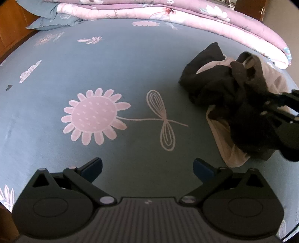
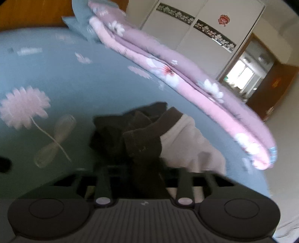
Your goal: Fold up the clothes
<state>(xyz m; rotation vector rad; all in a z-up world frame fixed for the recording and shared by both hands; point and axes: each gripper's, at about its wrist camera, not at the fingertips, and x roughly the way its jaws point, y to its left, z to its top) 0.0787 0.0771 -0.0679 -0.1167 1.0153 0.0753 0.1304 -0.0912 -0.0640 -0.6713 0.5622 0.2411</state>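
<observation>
Left wrist view: the left gripper (image 1: 147, 166) is held above the blue-grey bed sheet (image 1: 56, 104), its blue-padded fingers (image 1: 93, 168) spread wide with nothing between them.
Sheet pattern: a large pink flower (image 1: 95, 116) and an outlined leaf motif (image 1: 164, 119) are printed just ahead of the open fingers.
Clothes: a crumpled dark garment (image 1: 214, 86) is piled on a pale pink one (image 1: 231, 155) at the right of the sheet, well apart from the left gripper.
Right gripper: seen at the right edge of the left wrist view, the right gripper (image 1: 265, 110) is pressed into the dark cloth; its tips are hidden by the fabric.
Right wrist view: the dark garment (image 2: 142, 147) is shown bunched between the closed-in fingers of the right gripper (image 2: 143, 179), a fold of it pinched and raised; the frame is blurred.
Pale garment: the pink piece (image 2: 194, 142) is seen lying under and to the right of the dark cloth.
Background: a folded pink floral quilt (image 1: 186, 13) is laid along the far edge of the bed, with a white wardrobe (image 2: 196, 28) and a lit doorway (image 2: 243, 74) behind it.
</observation>
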